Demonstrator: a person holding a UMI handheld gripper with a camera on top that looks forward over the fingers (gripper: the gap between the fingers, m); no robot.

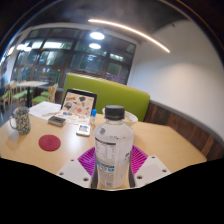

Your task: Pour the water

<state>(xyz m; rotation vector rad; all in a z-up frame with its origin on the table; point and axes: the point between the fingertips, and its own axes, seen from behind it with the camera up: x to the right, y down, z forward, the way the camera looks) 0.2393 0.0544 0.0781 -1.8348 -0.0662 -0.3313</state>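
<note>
A clear plastic water bottle with a dark cap and a white-and-blue label stands upright between my gripper's two fingers. Both magenta pads press against its sides, so the gripper is shut on it. The bottle's base is hidden below the fingers. A patterned mug stands on the wooden table, far off beyond the fingers to the left. A round red coaster lies on the table between the mug and the bottle.
A tablet leans upright at the back of the table with small items before it. A green bench back runs behind the table. Windows fill the wall on the left.
</note>
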